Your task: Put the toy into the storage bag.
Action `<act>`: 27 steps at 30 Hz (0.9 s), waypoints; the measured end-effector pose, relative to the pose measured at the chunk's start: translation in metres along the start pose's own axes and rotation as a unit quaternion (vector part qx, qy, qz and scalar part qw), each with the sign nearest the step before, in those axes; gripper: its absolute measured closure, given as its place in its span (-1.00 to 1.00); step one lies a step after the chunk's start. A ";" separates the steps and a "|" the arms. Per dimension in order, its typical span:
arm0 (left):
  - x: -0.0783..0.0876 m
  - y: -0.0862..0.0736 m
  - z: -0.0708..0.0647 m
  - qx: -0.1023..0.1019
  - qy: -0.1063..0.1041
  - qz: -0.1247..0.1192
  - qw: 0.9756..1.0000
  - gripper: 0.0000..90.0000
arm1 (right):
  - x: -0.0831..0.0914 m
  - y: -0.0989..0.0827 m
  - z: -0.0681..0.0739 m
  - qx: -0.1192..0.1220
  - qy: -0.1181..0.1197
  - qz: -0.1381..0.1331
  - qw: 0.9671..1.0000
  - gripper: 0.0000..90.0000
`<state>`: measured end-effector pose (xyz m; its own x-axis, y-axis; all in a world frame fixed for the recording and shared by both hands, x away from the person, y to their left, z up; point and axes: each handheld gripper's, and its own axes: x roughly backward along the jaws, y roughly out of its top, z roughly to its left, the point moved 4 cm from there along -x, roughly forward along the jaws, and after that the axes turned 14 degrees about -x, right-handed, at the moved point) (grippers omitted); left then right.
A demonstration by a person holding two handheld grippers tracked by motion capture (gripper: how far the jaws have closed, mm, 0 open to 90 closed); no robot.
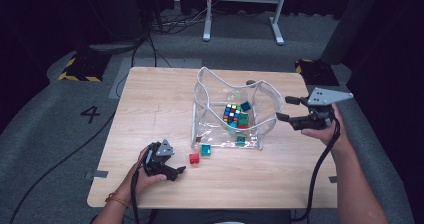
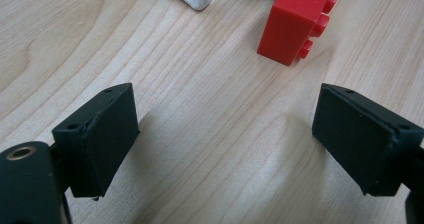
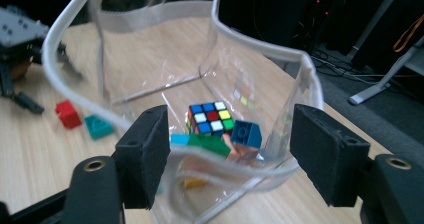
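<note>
1. The clear plastic bag [image 1: 232, 115] stands open on the wooden table [image 1: 150, 109], its white rim spread so toys can drop in; a puzzle cube [image 1: 231, 113] and several building bricks already lie inside.
2. The red brick [image 1: 194, 158] and a teal brick [image 1: 205, 149] lie on the table just in front of the bag.
3. The left gripper [image 1: 181, 170], jaws wide and empty, lies low near the red brick, apparently lined up to grasp it.
4. The right gripper [image 1: 284, 109] hovers at the bag's right side, jaws spread, holding nothing.
</note>
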<state>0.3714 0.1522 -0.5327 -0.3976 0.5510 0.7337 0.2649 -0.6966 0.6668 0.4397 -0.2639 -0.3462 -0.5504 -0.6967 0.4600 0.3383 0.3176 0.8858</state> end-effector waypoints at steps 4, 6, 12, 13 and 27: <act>0.000 0.000 0.000 0.000 0.000 0.000 1.000 -0.75 | 0.006 -0.024 0.014 0.009 0.004 0.008 1.000 -0.29; 0.000 0.000 0.000 0.000 0.000 0.001 1.000 -0.75 | 0.005 -0.036 0.020 0.003 0.009 0.006 1.000 -0.29; 0.000 0.000 0.000 0.001 0.000 0.001 1.000 -0.75 | -0.005 -0.064 0.043 -0.014 0.054 0.008 0.998 -0.28; 0.000 0.000 0.000 0.001 0.000 0.001 1.000 -0.75 | -0.008 -0.067 0.047 -0.011 0.057 0.009 0.998 -0.28; 0.000 0.000 0.000 -0.002 0.001 0.001 1.000 -0.75 | -0.092 -0.128 0.113 0.008 0.086 0.095 0.992 -0.26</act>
<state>0.3715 0.1525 -0.5325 -0.3995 0.5479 0.7350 0.2623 -0.6999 0.6643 0.3605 -0.1681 -0.4953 -0.3393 -0.7217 0.6033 0.4109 0.4632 0.7852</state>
